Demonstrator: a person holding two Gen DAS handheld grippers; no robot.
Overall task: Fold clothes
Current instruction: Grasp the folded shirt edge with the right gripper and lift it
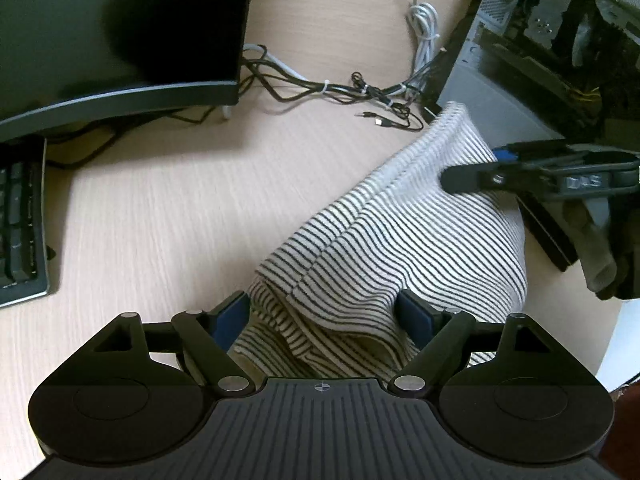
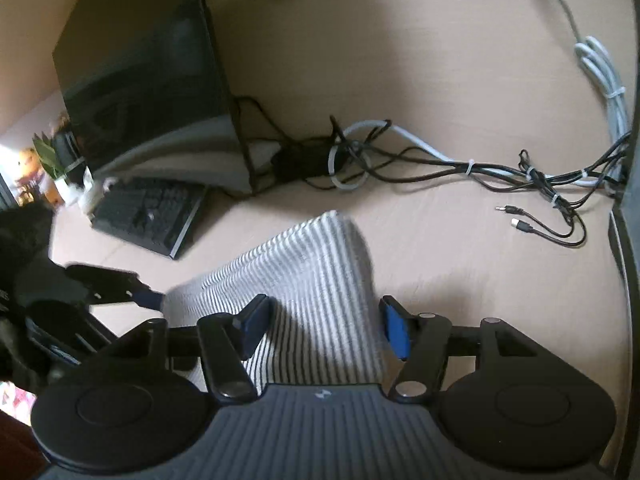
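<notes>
So the striped top (image 1: pixel 400 240) is bunched up on the table (image 1: pixel 160 220), on the open side of the monitor (image 1: pixel 120 28), with the cable tangle (image 1: pixel 340 92) just behind it. Left claw (image 1: pixel 324 316) is spread wide around its near edge, pads not pinching. Right claw (image 2: pixel 324 328) is apart too, straddling the fabric with nothing clamped.

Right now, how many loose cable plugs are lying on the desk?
2. A thin jack plug and a wider plug lie side by side on the desk, right of the striped garment, below the cable bundle. More may be hidden there.
</notes>
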